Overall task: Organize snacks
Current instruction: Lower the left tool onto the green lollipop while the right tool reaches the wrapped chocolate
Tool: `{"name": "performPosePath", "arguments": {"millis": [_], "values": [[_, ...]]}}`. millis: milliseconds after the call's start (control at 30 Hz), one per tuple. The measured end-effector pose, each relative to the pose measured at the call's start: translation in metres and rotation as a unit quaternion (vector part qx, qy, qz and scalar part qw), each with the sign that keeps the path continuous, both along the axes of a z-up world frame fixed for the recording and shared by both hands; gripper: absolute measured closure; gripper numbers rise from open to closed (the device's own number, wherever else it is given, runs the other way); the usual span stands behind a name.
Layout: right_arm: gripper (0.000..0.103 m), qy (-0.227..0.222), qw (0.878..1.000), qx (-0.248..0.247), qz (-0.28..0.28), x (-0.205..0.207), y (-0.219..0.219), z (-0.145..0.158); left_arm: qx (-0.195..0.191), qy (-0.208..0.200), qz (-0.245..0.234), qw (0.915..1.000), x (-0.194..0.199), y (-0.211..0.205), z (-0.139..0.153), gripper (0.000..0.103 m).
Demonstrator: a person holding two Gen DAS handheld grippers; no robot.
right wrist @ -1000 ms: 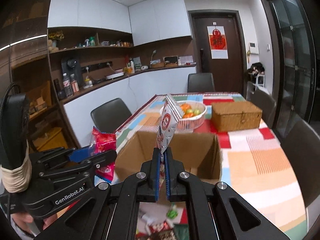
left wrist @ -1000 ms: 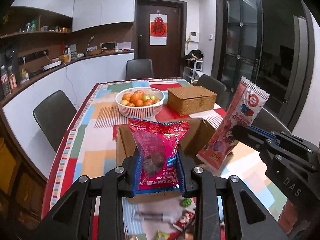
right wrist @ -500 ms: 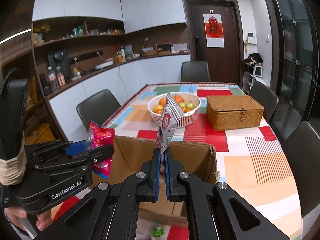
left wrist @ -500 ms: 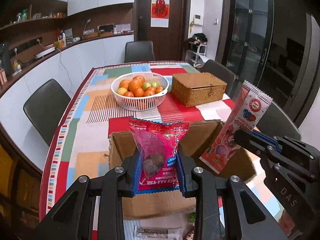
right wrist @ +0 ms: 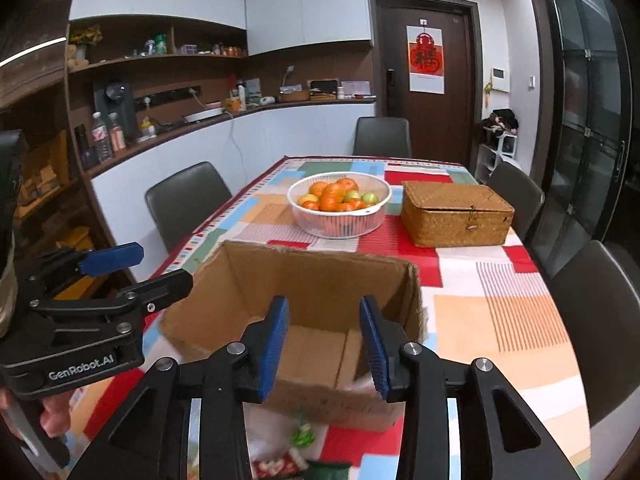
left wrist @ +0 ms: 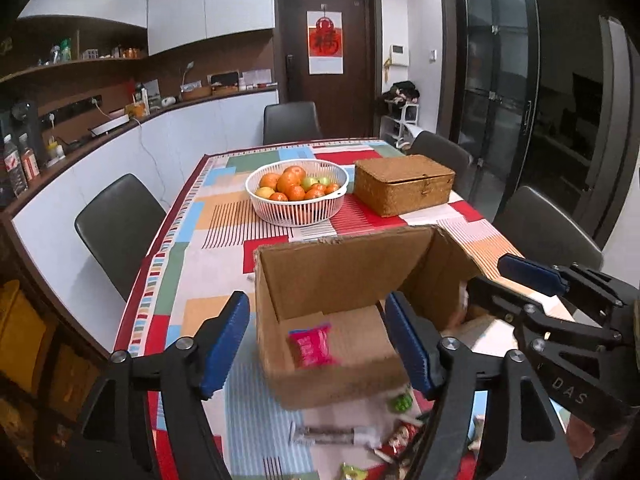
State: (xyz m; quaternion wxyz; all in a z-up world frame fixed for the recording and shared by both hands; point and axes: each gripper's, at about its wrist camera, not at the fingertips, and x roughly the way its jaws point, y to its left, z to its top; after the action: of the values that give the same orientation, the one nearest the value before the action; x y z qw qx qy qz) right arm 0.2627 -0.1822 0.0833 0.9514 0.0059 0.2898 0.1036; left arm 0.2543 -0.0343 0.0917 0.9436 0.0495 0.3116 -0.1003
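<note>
Fingers (left wrist: 230, 338) of both grippers spread apart above a cardboard box (left wrist: 332, 272) on the patchwork tablecloth (left wrist: 224, 216).

Snack pile (left wrist: 384, 440) blurred, cut off by edge

A home dining room: a desk (right wrist: 472, 280) under a patchwork cloth, ringed by dark chairs (right wrist: 188, 200), carries a fruit basket (right wrist: 340, 204) and a wicker box (right wrist: 456, 216). Along the wall run white cabinets (right wrist: 304, 4), a counter and open shelves (right wrist: 160, 54) of bottles and jars (plainly lived-in), with a red paper charm (right wrist: 426, 60) on the door.
</note>
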Motion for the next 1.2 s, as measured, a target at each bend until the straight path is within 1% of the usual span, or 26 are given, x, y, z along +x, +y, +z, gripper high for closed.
{"name": "performPosePath", "arguments": {"millis": [33, 67, 233, 367, 500, 633, 867, 1033, 1200], "values": [[0.058, -0.001, 1.000, 0.004, 0.003, -0.005, 0.001, 0.000, 0.001, -0.003, 0.001, 1.0000, -0.007, 0.002, 0.000, 0.033], [0.056, -0.003, 1.000, 0.007, 0.008, -0.012, 0.002, 0.000, 0.003, -0.007, -0.001, 1.0000, -0.017, 0.004, 0.000, 0.032], [0.056, -0.010, 1.000, -0.010, 0.020, -0.051, 0.013, -0.007, 0.010, -0.009, -0.011, 0.9998, -0.053, 0.009, -0.006, 0.032], [0.056, -0.007, 1.000, -0.019, 0.021, -0.072, 0.015, -0.015, 0.012, -0.007, -0.019, 0.9997, -0.077, 0.010, -0.013, 0.032], [0.056, 0.004, 1.000, -0.009, 0.026, -0.092, 0.013, -0.023, 0.017, -0.015, -0.026, 0.9994, -0.102, 0.008, -0.020, 0.032], [0.056, 0.021, 0.999, -0.010, 0.037, -0.108, 0.013, -0.033, 0.032, -0.019, -0.040, 0.9985, -0.124, 0.005, -0.030, 0.032], [0.056, 0.041, 0.997, -0.043, 0.049, -0.130, 0.017, -0.054, 0.046, -0.002, -0.055, 0.9974, -0.146, 0.004, -0.059, 0.032], [0.056, 0.069, 0.994, -0.055, 0.057, -0.138, 0.019, -0.073, 0.063, 0.017, -0.076, 0.9950, -0.156, -0.001, -0.084, 0.032], [0.056, 0.100, 0.990, -0.075, 0.068, -0.146, 0.021, -0.096, 0.097, 0.025, -0.096, 0.9903, -0.162, -0.008, -0.107, 0.032]]}}
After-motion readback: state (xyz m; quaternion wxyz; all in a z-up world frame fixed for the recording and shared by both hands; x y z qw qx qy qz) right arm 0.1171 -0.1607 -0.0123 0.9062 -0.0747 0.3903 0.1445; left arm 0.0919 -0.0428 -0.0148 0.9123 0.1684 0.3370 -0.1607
